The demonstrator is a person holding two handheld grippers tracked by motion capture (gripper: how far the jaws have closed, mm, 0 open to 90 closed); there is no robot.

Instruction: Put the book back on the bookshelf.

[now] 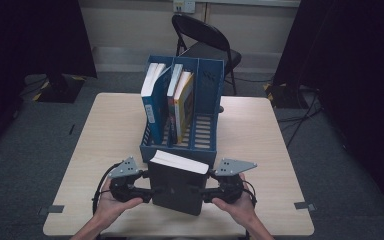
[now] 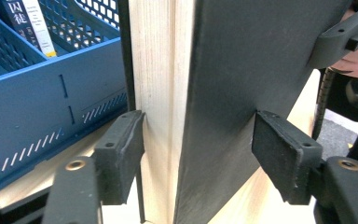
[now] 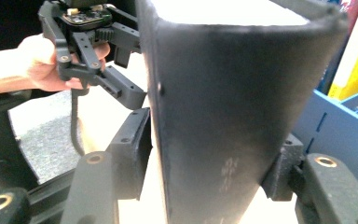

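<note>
A thick black hardcover book (image 1: pixel 177 187) stands upright near the table's front edge, white page block on top. My left gripper (image 1: pixel 152 190) holds it from the left and my right gripper (image 1: pixel 202 192) from the right. In the left gripper view one pad (image 2: pixel 121 154) lies against the back cover by the pages and the other pad (image 2: pixel 279 154) touches the front cover (image 2: pixel 242 70), which gapes off the pages. In the right gripper view both pads clasp the book (image 3: pixel 223 116) at its spine; the left gripper (image 3: pixel 121 88) shows beyond.
A blue three-slot file holder (image 1: pixel 180 150) stands just behind the book on the wooden table (image 1: pixel 260 130). A blue book (image 1: pixel 152 100) fills its left slot, a yellow one (image 1: pixel 184 102) the middle. A black folding chair (image 1: pixel 205 40) stands beyond the table.
</note>
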